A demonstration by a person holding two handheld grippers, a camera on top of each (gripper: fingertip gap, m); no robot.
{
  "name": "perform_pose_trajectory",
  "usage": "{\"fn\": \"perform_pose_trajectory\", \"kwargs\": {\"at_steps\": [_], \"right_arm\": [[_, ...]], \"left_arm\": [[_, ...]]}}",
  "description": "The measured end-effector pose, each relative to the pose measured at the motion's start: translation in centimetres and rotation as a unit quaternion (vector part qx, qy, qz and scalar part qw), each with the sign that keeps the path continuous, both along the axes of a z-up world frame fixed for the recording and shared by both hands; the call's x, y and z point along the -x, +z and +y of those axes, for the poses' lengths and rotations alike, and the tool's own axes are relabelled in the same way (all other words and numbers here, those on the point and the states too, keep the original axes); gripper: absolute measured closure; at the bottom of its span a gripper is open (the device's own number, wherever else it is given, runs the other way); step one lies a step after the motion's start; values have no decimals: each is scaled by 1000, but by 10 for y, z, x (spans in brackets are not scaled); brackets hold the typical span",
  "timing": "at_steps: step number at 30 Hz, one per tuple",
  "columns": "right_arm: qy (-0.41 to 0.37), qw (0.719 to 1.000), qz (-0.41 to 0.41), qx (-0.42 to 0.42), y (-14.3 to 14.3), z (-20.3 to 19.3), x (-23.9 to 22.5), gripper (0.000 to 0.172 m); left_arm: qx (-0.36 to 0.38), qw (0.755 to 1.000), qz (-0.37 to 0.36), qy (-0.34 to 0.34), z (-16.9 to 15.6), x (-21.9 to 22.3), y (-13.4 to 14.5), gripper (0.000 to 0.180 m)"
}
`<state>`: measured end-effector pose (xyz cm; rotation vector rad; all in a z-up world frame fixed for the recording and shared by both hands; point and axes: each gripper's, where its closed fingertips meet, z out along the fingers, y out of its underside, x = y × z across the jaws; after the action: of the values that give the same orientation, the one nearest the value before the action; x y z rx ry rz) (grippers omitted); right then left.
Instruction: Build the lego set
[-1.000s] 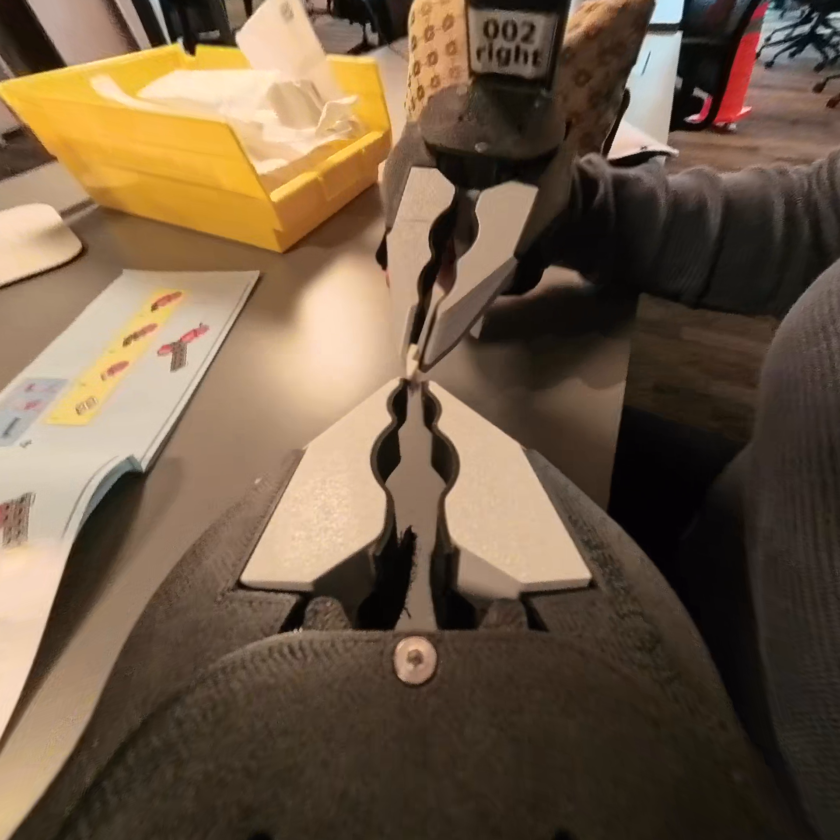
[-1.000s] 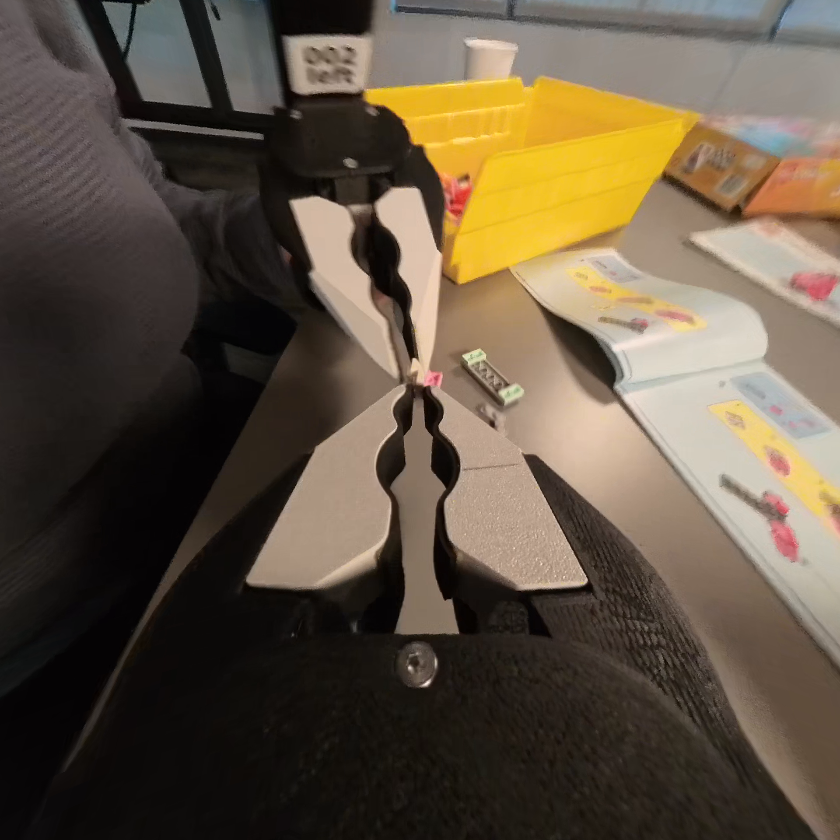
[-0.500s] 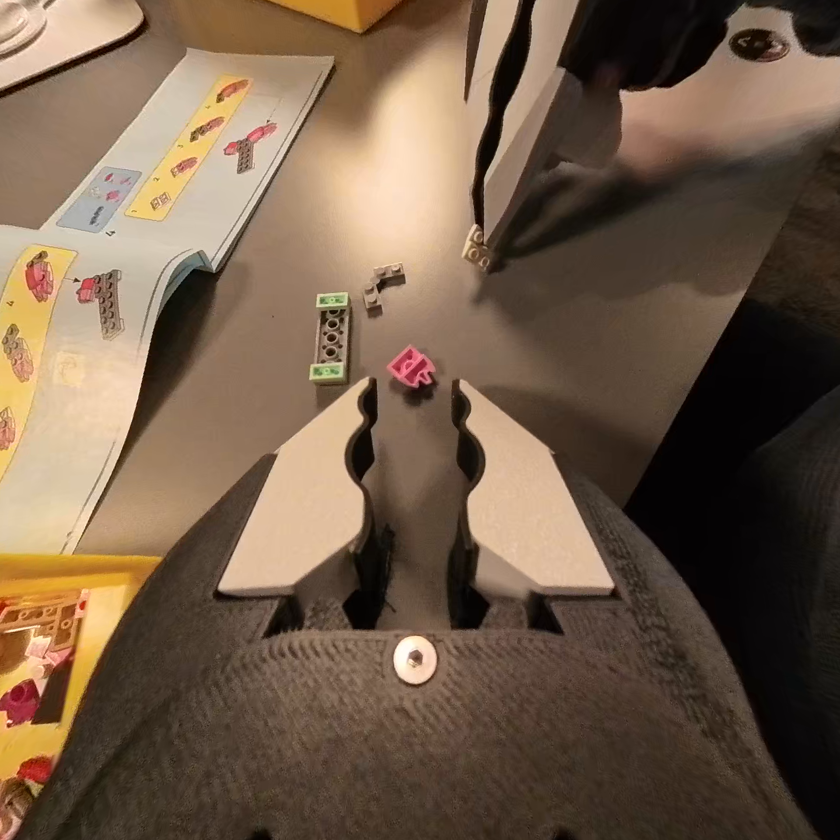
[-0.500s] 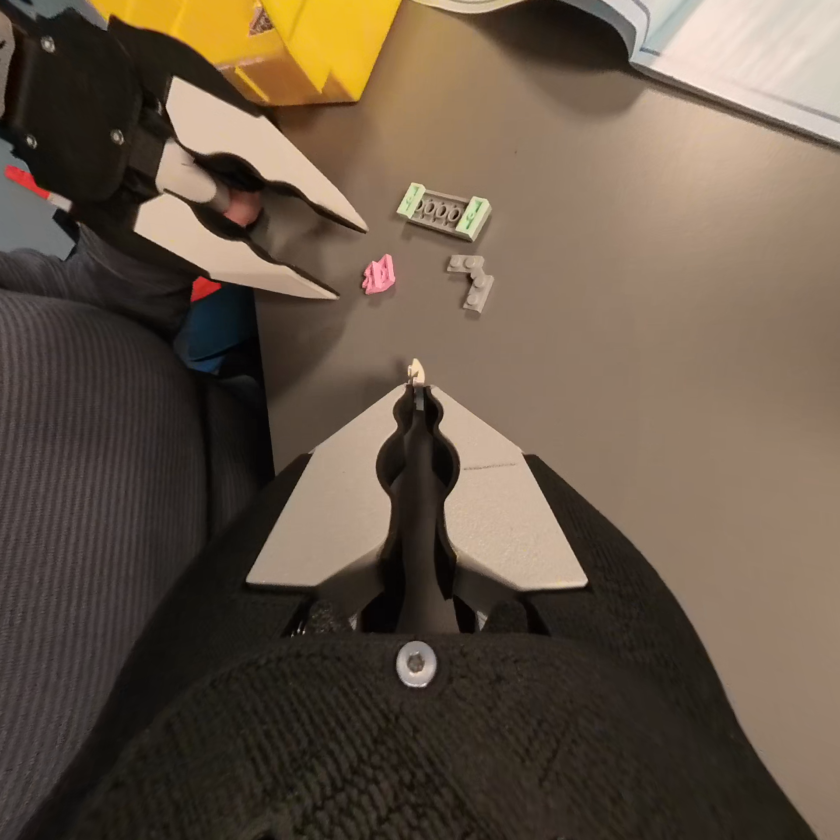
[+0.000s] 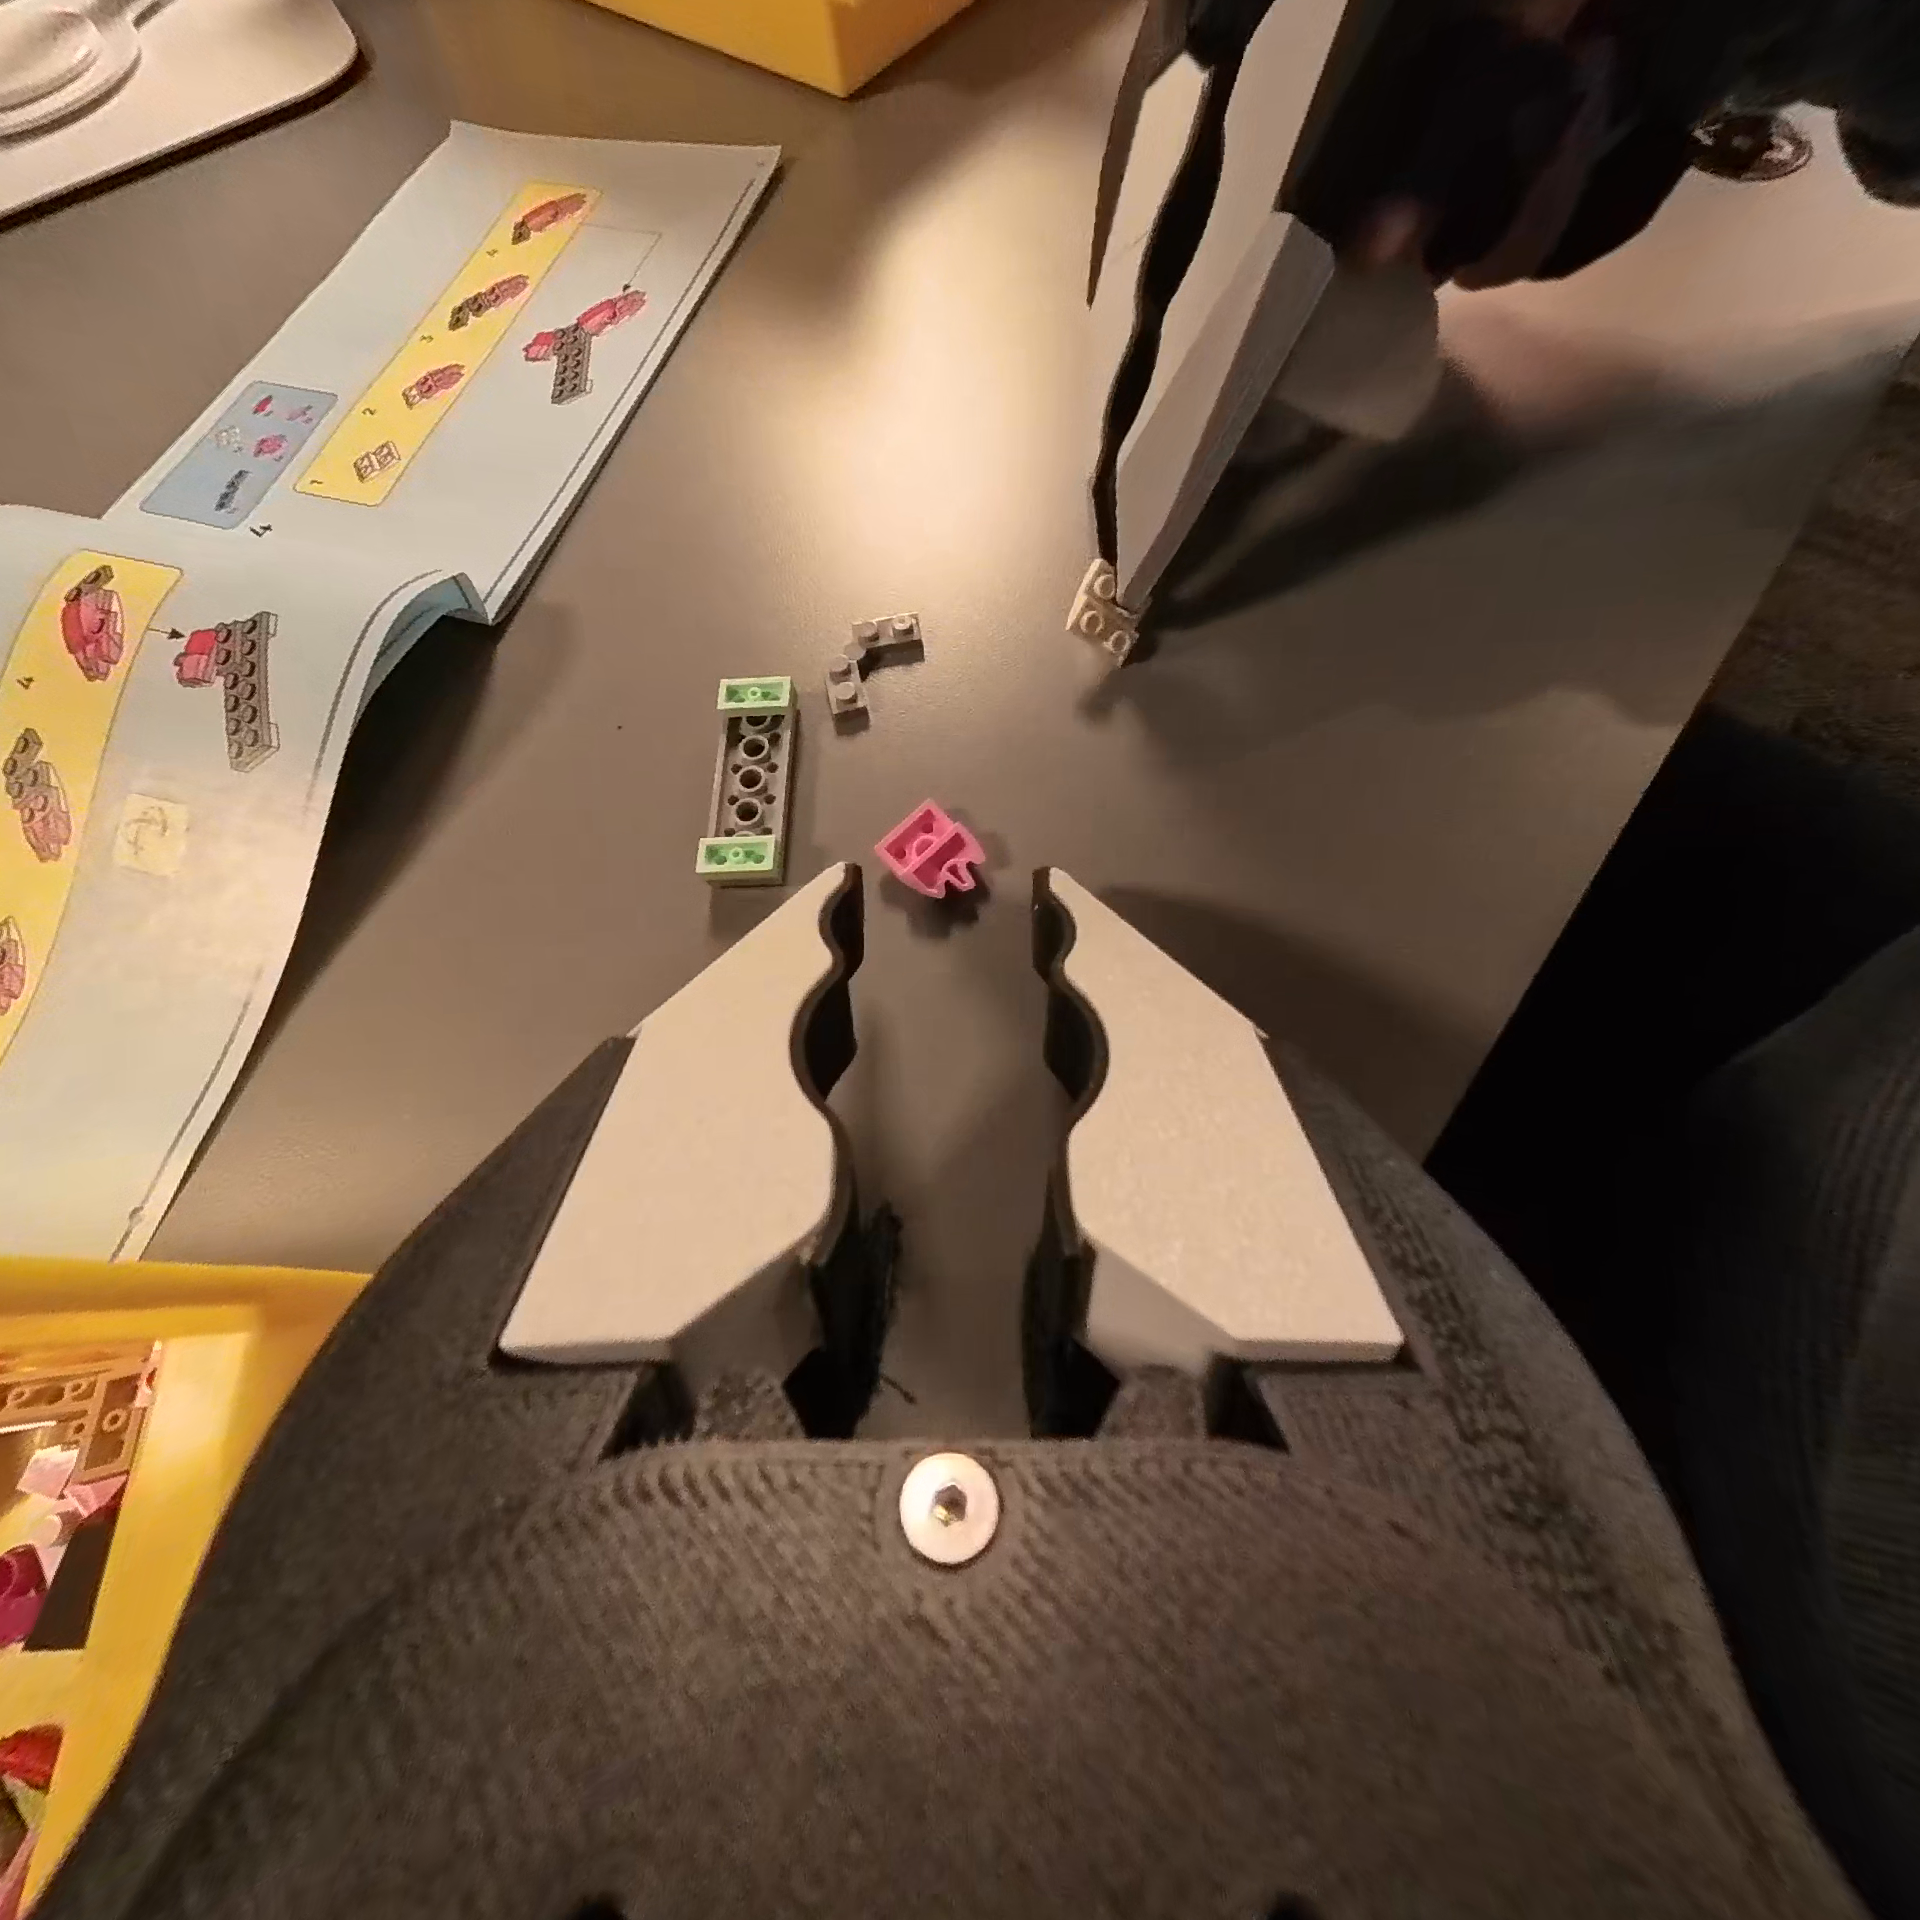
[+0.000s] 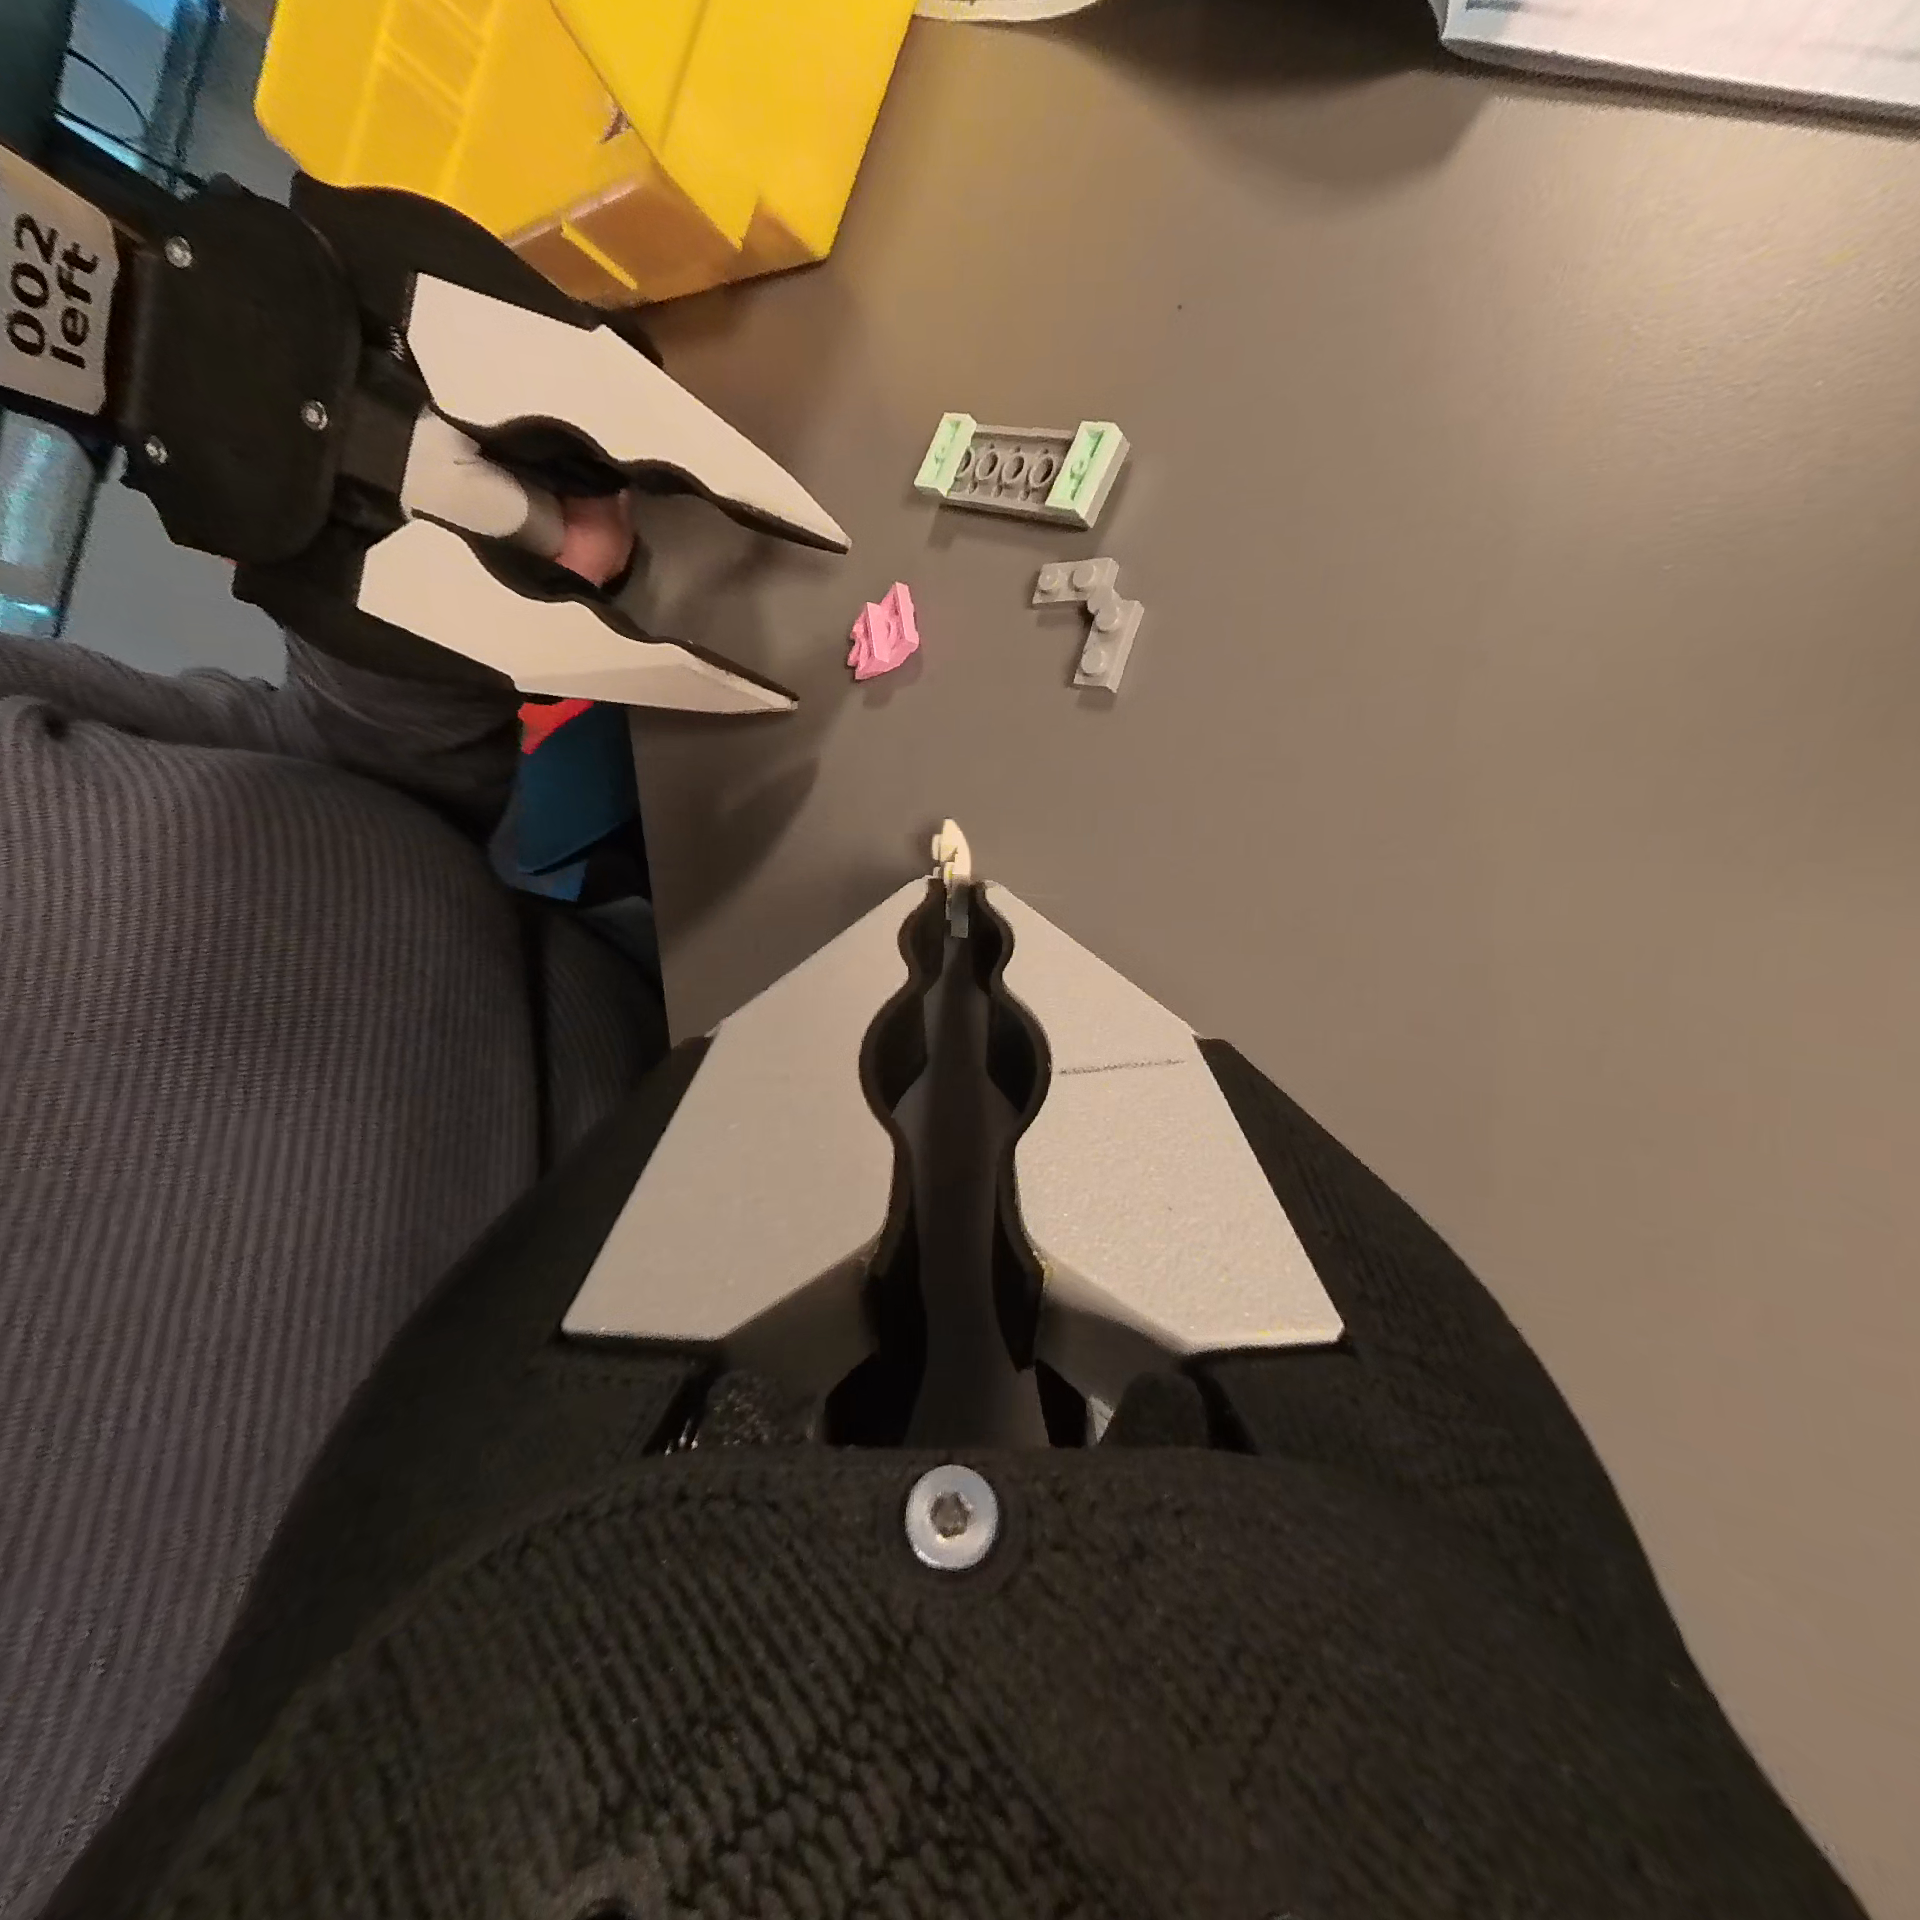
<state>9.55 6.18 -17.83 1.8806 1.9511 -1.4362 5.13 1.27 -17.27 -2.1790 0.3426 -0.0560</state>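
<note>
My left gripper (image 5: 948, 883) is open and empty, its fingertips just short of a small pink piece (image 5: 928, 848) that lies on the dark table (image 5: 1351, 790). The pink piece (image 6: 885, 632) also shows in the right wrist view, just beyond the open left gripper (image 6: 821, 623). My right gripper (image 6: 953, 881) is shut on a small cream plate (image 6: 952, 844) held edge-on at its tips; in the left wrist view the same plate (image 5: 1101, 613) hangs from the right gripper (image 5: 1120, 582) just above the table. A grey plate with green ends (image 5: 750, 779) and a grey corner plate (image 5: 871, 659) lie nearby.
An open instruction booklet (image 5: 312, 499) lies at the left. A yellow bin with bricks (image 5: 94, 1475) is at the lower left, another yellow bin (image 6: 582, 135) beyond. The table edge (image 5: 1579, 894) runs at the right, next to a person's dark sleeve (image 6: 239, 1039). Some 8 cm of space lies between my two pairs of fingers.
A second ago both grippers met tip to tip in the air. The left gripper opened and both dropped toward the table; the pink piece now lies on the table and the right gripper keeps the cream plate.
</note>
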Motion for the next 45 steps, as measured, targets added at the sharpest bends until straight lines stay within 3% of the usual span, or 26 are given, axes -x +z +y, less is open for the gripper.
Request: {"fn": "perform_pose_trajectory", "kwargs": {"at_steps": [15, 18, 21, 23, 29, 35, 41, 45], "right_arm": [[-25, 998, -30, -48, -4, 4, 2, 167], [-30, 998, -28, -46, -2, 5, 3, 162], [-26, 998, -16, -59, -1, 5, 3, 158], [-18, 997, -5, -71, 0, 4, 2, 154], [-5, 990, 39, -135, 1, 10, 4, 145], [11, 984, 62, -167, 5, 7, -3, 146], [23, 954, 82, -288, -4, 13, -3, 145], [3, 941, 97, -324, -3, 21, 6, 147]], "left_arm": [[15, 999, 35, 36, 3, 7, -7, 141], [12, 998, 11, 67, 5, 8, -5, 130], [7, 995, -42, 91, 7, 1, -2, 126], [13, 994, -39, 101, 6, 3, -5, 127], [29, 993, -31, 108, 6, 4, -11, 133], [30, 994, -33, 102, 6, 2, -11, 136], [33, 994, -37, 98, 6, 1, -11, 138], [34, 994, -40, 98, 6, 1, -12, 137]]}}
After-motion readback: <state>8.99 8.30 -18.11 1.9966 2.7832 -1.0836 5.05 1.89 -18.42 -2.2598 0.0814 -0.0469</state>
